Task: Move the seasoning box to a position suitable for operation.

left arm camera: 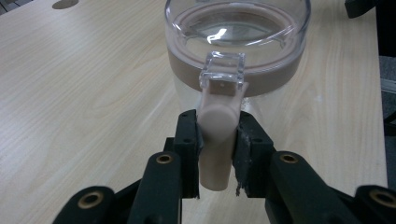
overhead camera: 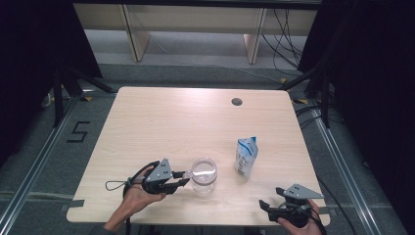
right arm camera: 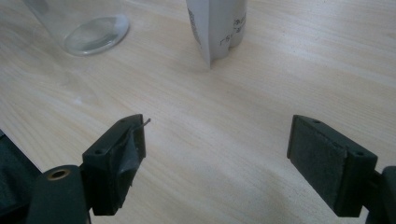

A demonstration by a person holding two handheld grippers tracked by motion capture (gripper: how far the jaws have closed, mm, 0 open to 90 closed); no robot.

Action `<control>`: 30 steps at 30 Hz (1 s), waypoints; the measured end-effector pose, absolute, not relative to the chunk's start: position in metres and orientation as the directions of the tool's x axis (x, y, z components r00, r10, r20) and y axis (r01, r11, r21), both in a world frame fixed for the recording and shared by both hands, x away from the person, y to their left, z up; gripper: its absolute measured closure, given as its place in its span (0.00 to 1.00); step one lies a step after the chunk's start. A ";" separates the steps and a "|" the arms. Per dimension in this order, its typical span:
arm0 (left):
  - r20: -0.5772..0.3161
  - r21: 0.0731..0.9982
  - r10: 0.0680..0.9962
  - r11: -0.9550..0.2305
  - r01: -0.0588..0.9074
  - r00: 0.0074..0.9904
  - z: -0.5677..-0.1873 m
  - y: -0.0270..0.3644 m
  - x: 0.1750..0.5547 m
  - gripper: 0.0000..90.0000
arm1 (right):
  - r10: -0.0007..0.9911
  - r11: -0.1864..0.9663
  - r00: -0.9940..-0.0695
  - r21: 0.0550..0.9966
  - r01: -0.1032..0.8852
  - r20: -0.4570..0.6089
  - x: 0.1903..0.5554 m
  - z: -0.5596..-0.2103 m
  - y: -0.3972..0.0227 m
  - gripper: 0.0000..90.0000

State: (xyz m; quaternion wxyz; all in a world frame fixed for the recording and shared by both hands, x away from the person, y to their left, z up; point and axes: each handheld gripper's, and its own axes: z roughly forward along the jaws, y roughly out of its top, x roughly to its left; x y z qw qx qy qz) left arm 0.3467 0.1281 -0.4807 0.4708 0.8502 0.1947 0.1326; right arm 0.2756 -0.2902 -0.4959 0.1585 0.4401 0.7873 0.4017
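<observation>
High view, left to right. Lower left of centre: the left gripper (overhead camera: 182, 179), carried by a hand (overhead camera: 138, 195) entering from the bottom edge, is clenched on the beige handle (left arm camera: 215, 140) of a clear jar (overhead camera: 203, 175); in the left gripper view both pads press the handle's sides. The jar stands upright on the wooden table (overhead camera: 161, 117), low and just left of centre. Right of it, near but apart, stands a white pouch (overhead camera: 245, 156). Lower right corner: the right gripper (overhead camera: 268, 207), jaws spread wide and released, grasping nothing, above bare tabletop in the right gripper view
</observation>
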 end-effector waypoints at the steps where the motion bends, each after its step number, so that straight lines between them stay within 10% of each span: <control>1: 0.042 0.852 0.460 -0.480 0.209 0.887 -0.481 0.128 0.347 0.81 | 0.827 0.266 -0.547 0.766 0.585 0.131 0.274 -0.496 -0.289 0.22; 12: 0.004 0.842 0.523 -0.461 0.279 0.852 -0.486 0.126 0.355 0.76 | 0.818 0.289 -0.566 0.777 0.560 0.104 0.276 -0.496 -0.291 0.23; 21: -0.111 0.858 0.575 -0.356 0.370 0.810 -0.483 0.133 0.349 0.45 | 0.815 0.283 -0.570 0.784 0.552 0.107 0.276 -0.496 -0.290 0.24; 30: -0.160 0.860 0.600 -0.305 0.409 0.784 -0.479 0.139 0.329 0.36 | 0.802 0.290 -0.586 0.782 0.552 0.116 0.276 -0.495 -0.290 0.26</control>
